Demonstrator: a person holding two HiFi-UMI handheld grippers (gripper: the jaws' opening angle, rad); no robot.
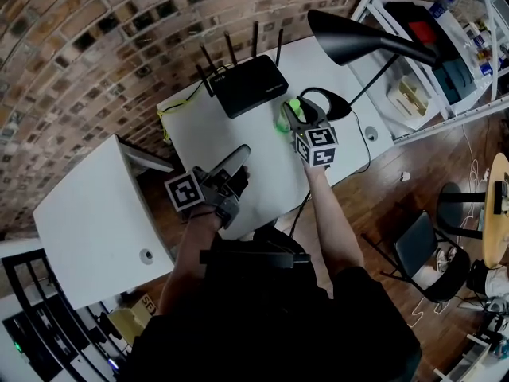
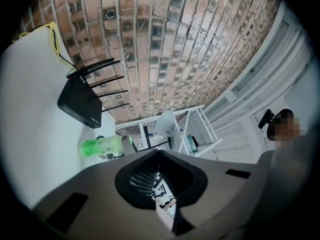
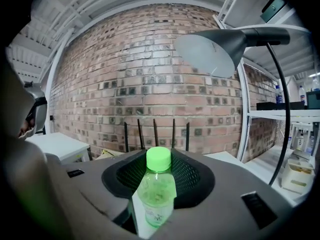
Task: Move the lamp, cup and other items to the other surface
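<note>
**A:** What has the right gripper (image 1: 297, 114) got?

**B:** A clear bottle (image 3: 158, 186) with a green cap. It stands upright between the jaws, and they are clamped on its sides.

**A:** Where is that on the table (image 1: 208, 130)?

**B:** Toward the right edge, just beside the round base (image 1: 324, 102) of the lamp (image 1: 358, 40), on the base's left. Whether the bottle's foot rests on the table or hangs a little above it, I can't make out from these angles.

**A:** And the lamp itself?

**B:** Its base sits on the table near the right edge. The thin stem leans outward, and the black shade hangs past the far right corner.

**A:** The left gripper (image 1: 240, 157)?

**B:** Clenched on nothing; the jaw tips meet. It hovers over the table's near edge, toward the left corner, apart from the bottle.

**A:** Anything else on the table?

**B:** A black router (image 1: 251, 84) with four aerials sits along the far edge, by the brick wall (image 1: 95, 46). A yellow cable (image 2: 54, 36) lies at the far left corner.

**A:** The other surface?

**B:** A smaller white table (image 1: 94, 213) off the left edge, with a gap between the two.
</note>
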